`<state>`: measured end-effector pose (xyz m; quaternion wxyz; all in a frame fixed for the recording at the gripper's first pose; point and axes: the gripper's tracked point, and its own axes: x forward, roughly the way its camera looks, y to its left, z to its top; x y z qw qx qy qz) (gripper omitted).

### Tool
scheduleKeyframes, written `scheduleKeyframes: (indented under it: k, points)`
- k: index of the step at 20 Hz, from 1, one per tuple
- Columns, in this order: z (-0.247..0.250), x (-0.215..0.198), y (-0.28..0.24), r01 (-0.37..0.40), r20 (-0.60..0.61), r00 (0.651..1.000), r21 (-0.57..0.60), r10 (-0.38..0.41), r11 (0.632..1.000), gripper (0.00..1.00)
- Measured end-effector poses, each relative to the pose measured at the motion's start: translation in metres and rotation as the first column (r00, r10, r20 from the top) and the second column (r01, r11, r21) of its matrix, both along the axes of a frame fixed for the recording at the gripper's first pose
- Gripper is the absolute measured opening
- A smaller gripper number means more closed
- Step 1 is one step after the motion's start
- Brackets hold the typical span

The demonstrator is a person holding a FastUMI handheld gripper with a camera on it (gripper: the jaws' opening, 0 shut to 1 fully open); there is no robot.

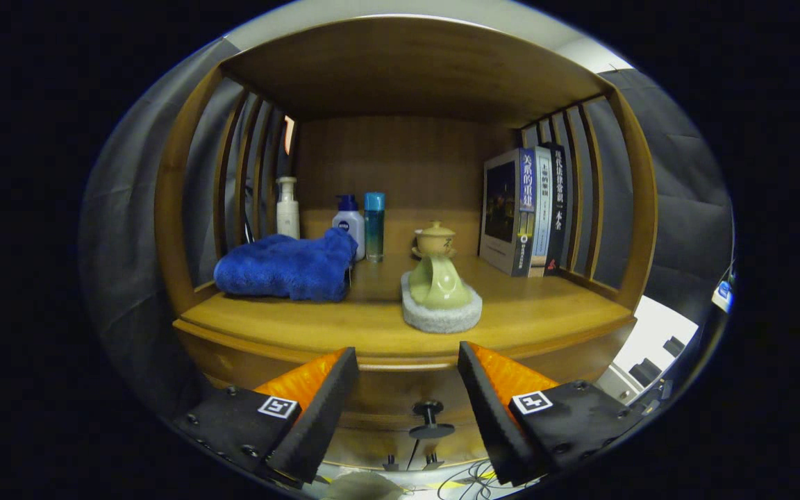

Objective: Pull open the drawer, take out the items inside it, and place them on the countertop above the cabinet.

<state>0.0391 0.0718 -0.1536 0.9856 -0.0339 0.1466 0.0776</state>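
Gripper (pixel 408 389), lower centre of frame: fingers spread wide, nothing between them but air. Ribbed pads on the inner faces, square printed markers on the flat mounts behind.

Just beyond the fingertips, lower centre: dark round-headed drawer knob (pixel 429 419) on the curved wooden drawer front (pixel 400 399). The front sits flush with the cabinet; drawer reads as closed. Its contents cannot be seen.

Mid frame: smooth, warm-toned wooden countertop (pixel 546 312), rounded front edge, faint grain. On it, centre: pale green glazed ceramic pitcher (pixel 437 283), glossy, standing on a grey round felt-like coaster (pixel 442 316). Left of centre: rumpled blue plush towel (pixel 282 267), soft deep pile.

Further back: small lidded yellow-green ceramic teacup (pixel 435 239) on a saucer; white pump bottle (pixel 287 207); white bottle with a dark blue cap (pixel 349 222); slim teal-capped clear bottle (pixel 374 226). Right of centre: row of upright hardcover books (pixel 528 212) against the slatted side rail.

Progress, judged: closed drawer with goods on the countertop fits either a drawer yet to be emptied or one emptied and shut again. Cannot tell which of these items, if any, came from the drawer.
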Motion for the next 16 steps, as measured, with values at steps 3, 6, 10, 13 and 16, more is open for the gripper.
scheduleKeyframes:
  k: [3,6,10,13,16]
  points:
    - [0.057,0.013,-0.011,0.009,0.084,0.996,-0.015,-0.007,1.0,0.97]
    - [0.124,0.026,-0.02,0.008,0.191,0.982,-0.022,-0.004,1.0,0.97]
    - [0.199,0.026,-0.032,0.005,0.286,0.958,-0.059,0.012,0.998,0.97]
    - [0.238,0.017,-0.031,-0.023,0.315,0.948,-0.037,0.033,0.999,0.97]
    - [0.251,0.011,-0.03,-0.035,0.315,0.949,0.012,0.03,0.999,0.97]
